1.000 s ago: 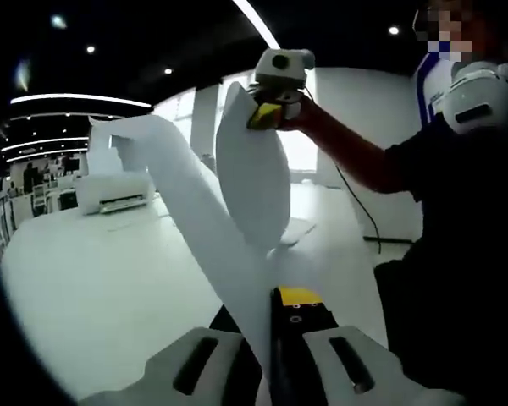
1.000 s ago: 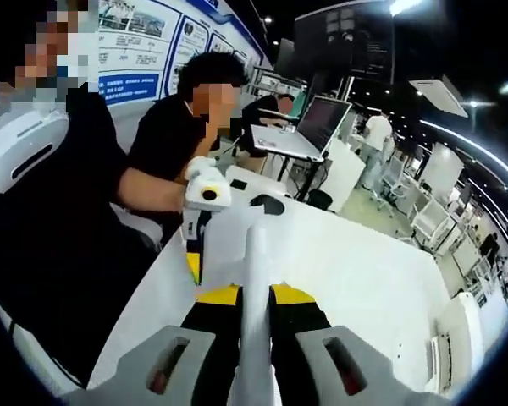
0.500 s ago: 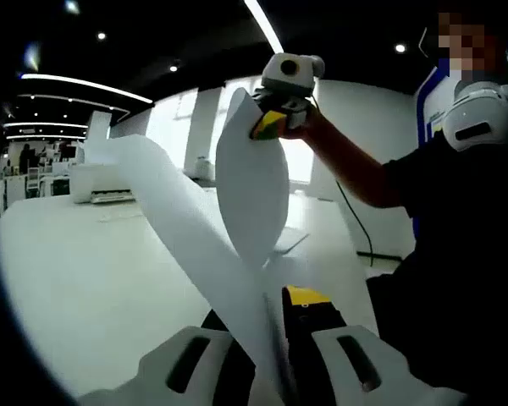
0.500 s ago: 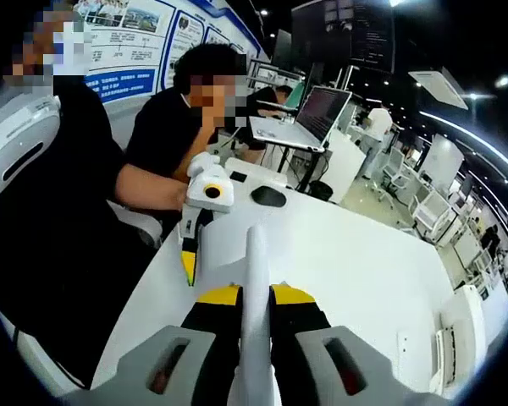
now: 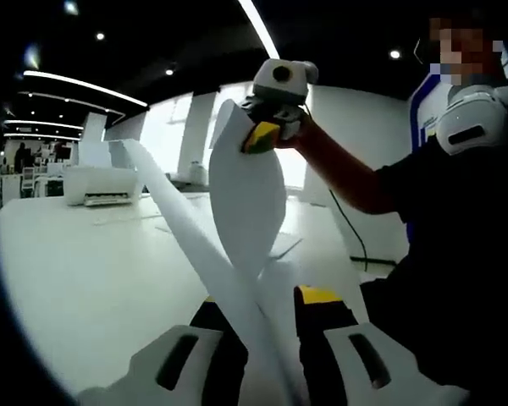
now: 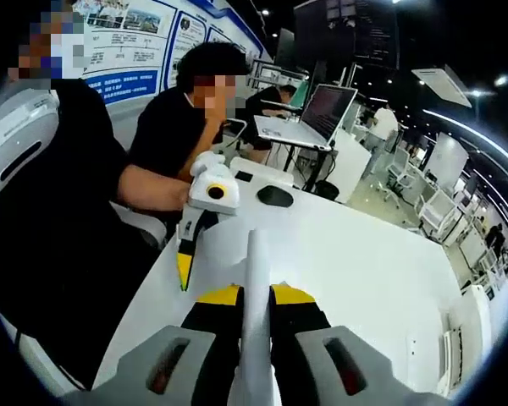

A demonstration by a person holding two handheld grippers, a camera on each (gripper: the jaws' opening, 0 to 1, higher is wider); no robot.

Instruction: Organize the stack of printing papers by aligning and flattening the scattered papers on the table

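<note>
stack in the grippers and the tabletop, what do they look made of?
Stack: thin white paper, matte; it bows in a curve between the right gripper and left gripper, both clamped on its edges. Table: smooth white top with a soft sheen, probably laminate; cannot tell for sure.

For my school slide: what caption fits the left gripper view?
Two grippers lift a paper stack above the white table.

I see plain white papers [image 5: 245, 203] above a white table [image 5: 85, 271]. My left gripper [image 6: 189, 254] and right gripper [image 5: 267, 131] are pale grey with yellow, black-backed tips. The person's sleeve [image 5: 432, 194] is black.
</note>
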